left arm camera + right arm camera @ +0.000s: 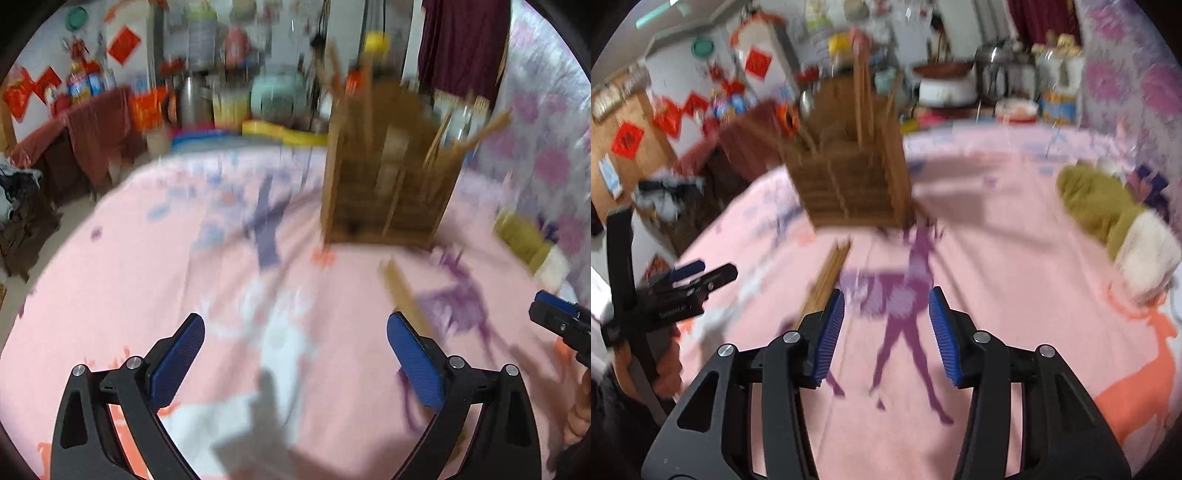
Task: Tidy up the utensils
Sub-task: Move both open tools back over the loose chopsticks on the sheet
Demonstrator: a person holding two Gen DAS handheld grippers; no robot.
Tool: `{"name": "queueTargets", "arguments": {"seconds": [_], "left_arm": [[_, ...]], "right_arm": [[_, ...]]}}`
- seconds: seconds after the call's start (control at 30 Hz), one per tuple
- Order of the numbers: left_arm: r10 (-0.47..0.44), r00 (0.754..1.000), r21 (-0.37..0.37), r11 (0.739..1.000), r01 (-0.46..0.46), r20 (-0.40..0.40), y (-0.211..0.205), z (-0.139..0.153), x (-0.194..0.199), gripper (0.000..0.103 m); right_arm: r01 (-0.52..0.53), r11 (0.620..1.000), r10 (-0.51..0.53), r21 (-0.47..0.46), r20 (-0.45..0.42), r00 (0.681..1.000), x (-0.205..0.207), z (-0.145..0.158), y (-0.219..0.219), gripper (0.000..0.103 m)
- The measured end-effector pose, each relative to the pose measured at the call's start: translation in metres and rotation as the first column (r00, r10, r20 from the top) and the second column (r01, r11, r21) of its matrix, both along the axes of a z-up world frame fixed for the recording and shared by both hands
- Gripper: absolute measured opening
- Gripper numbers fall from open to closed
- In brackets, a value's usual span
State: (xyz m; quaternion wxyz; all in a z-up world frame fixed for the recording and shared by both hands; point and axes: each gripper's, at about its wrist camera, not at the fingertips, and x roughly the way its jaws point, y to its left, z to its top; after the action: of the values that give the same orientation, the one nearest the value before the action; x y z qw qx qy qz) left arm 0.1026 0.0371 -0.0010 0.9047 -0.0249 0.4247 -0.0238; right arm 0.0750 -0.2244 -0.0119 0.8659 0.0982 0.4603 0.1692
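A wooden slatted utensil holder [388, 177] [849, 173] stands on the pink printed cloth, with chopsticks and wooden utensils sticking up from it. A bundle of wooden chopsticks [404, 295] [827, 277] lies flat on the cloth in front of the holder. My left gripper [295, 354] is open wide over the cloth with nothing between its blue pads; the chopsticks lie just past its right finger. My right gripper [886, 332] is open partway, empty, with the chopsticks just beyond its left finger. Both views are blurred by motion.
An olive and white folded cloth [1115, 229] [528, 243] lies at the right on the table. Pots, jars and containers [960, 85] crowd the far edge. A floral wall covering [546, 129] rises at the right. Each gripper shows at the edge of the other's view.
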Motion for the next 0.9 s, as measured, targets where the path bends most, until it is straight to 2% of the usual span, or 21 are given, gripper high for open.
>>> {"name": "queueTargets", "arguments": {"seconds": [0.1,0.13,0.23,0.33,0.43,0.5,0.57,0.7,0.83,0.9], "left_arm": [[0.024,1.000,-0.046,0.999,-0.025,-0.013,0.012,0.000,0.002,0.097],[0.037,0.999,-0.054,0.998,-0.038,-0.009,0.017,0.001,0.002,0.097],[0.101,0.995,-0.025,0.995,-0.101,0.002,0.027,0.002,0.003,0.097],[0.132,0.991,-0.019,0.991,-0.132,-0.004,0.032,0.002,0.004,0.097],[0.119,0.993,-0.039,0.992,-0.120,-0.016,0.031,0.002,0.004,0.097],[0.100,0.995,-0.030,0.994,-0.101,-0.014,0.026,0.002,0.003,0.097],[0.081,0.997,-0.014,0.997,-0.081,-0.010,0.020,0.001,0.003,0.097],[0.031,1.000,0.024,0.999,-0.031,0.000,0.006,-0.001,0.000,0.097],[-0.065,0.998,0.034,0.997,0.065,-0.015,-0.017,-0.007,-0.005,0.097],[-0.120,0.993,0.045,0.992,0.121,-0.021,-0.032,-0.011,-0.008,0.097]], "right_arm": [[-0.113,0.994,0.113,0.001,-0.017,0.993,-0.008,-0.003,0.017,0.054],[-0.181,0.983,0.181,0.003,-0.021,0.983,-0.013,-0.004,0.028,0.058],[-0.328,0.943,0.328,-0.054,-0.017,0.945,-0.033,-0.008,0.056,0.059],[-0.410,0.903,0.410,-0.129,-0.030,0.912,-0.047,-0.015,0.074,0.059],[-0.463,0.871,0.461,-0.164,-0.057,0.886,-0.055,-0.024,0.087,0.059],[-0.480,0.849,0.482,-0.221,-0.050,0.875,-0.061,-0.028,0.094,0.060],[-0.469,0.851,0.472,-0.237,-0.047,0.881,-0.059,-0.028,0.091,0.060],[-0.323,0.890,0.324,-0.323,-0.051,0.945,-0.036,-0.029,0.061,0.059],[-0.242,0.941,0.240,-0.237,-0.040,0.970,-0.026,-0.019,0.026,0.060],[-0.221,0.948,0.225,-0.230,-0.008,0.974,-0.027,-0.012,0.020,0.060]]}}
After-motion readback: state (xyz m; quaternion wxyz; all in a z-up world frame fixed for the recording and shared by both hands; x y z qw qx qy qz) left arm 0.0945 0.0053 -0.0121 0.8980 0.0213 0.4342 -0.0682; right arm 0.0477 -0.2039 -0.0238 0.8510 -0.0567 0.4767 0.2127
